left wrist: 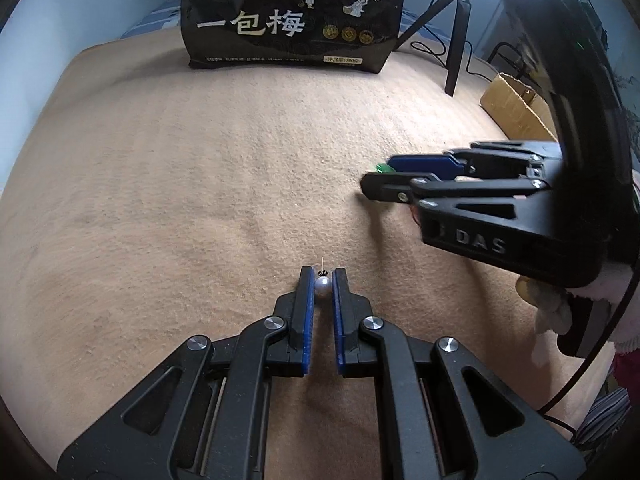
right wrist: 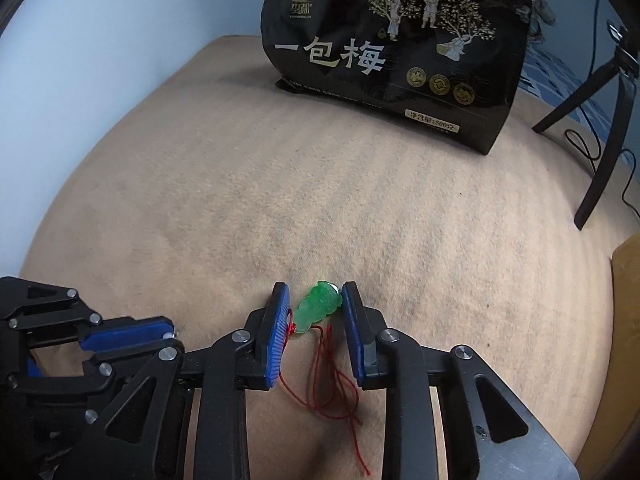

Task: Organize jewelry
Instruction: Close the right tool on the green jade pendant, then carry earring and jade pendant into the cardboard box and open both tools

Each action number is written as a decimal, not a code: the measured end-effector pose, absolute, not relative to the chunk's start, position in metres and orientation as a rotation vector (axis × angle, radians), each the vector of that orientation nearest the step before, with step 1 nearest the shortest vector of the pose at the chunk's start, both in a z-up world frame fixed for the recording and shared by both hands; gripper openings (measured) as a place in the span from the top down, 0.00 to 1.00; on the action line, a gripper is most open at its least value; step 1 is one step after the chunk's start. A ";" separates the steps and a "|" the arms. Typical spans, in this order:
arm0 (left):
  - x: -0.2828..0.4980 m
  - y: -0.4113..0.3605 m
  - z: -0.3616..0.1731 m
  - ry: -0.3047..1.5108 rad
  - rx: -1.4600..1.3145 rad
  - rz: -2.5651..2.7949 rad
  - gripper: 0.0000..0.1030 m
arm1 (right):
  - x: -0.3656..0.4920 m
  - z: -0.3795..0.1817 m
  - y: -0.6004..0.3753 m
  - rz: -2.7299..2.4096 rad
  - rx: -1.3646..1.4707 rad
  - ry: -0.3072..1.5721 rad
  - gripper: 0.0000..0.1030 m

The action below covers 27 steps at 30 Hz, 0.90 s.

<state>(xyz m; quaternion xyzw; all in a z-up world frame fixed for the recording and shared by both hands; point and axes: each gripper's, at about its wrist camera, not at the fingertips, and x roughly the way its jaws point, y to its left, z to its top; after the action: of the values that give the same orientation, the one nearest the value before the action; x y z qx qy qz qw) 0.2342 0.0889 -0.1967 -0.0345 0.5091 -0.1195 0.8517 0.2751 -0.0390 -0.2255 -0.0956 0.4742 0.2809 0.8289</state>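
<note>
Fingers: left gripper (left wrist: 323,276) pinches pearl earring (left wrist: 322,286); right gripper (right wrist: 314,292) brackets jade pendant (right wrist: 318,306), contact unclear.
Pendant likely hard, slick, chip-prone: grip its flat sides, not the limp red cord (right wrist: 334,380).

close wrist views, shared blanket (left wrist: 200,180)

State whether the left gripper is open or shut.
Shut on the pearl earring: both blue fingers of the left gripper press its sides.

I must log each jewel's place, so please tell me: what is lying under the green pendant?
The green pendant sits between the right gripper pads, above the beige blanket. Its red cord trails underneath. Whether it touches the blanket cannot be seen.
</note>
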 end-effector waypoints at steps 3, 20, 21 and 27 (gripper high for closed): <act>0.233 0.089 -0.191 1.063 -0.078 -0.246 0.94 | 0.268 -0.219 -0.047 0.602 -0.185 1.001 0.76; 0.197 0.053 -0.104 0.898 -0.090 -0.307 0.94 | 0.212 -0.127 -0.131 0.585 -0.082 0.845 0.76; 0.196 0.050 -0.100 0.891 -0.090 -0.310 0.94 | 0.209 -0.122 -0.137 0.579 -0.082 0.836 0.76; 0.188 0.028 -0.076 0.846 -0.089 -0.345 0.93 | 0.195 -0.092 -0.179 0.544 -0.043 0.788 0.76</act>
<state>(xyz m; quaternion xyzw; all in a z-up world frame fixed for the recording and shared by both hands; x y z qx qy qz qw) 0.1877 0.0282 -0.0761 -0.0431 0.4083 -0.1664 0.8965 0.1948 -0.1788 -0.0921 -0.0209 0.3790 0.2617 0.8874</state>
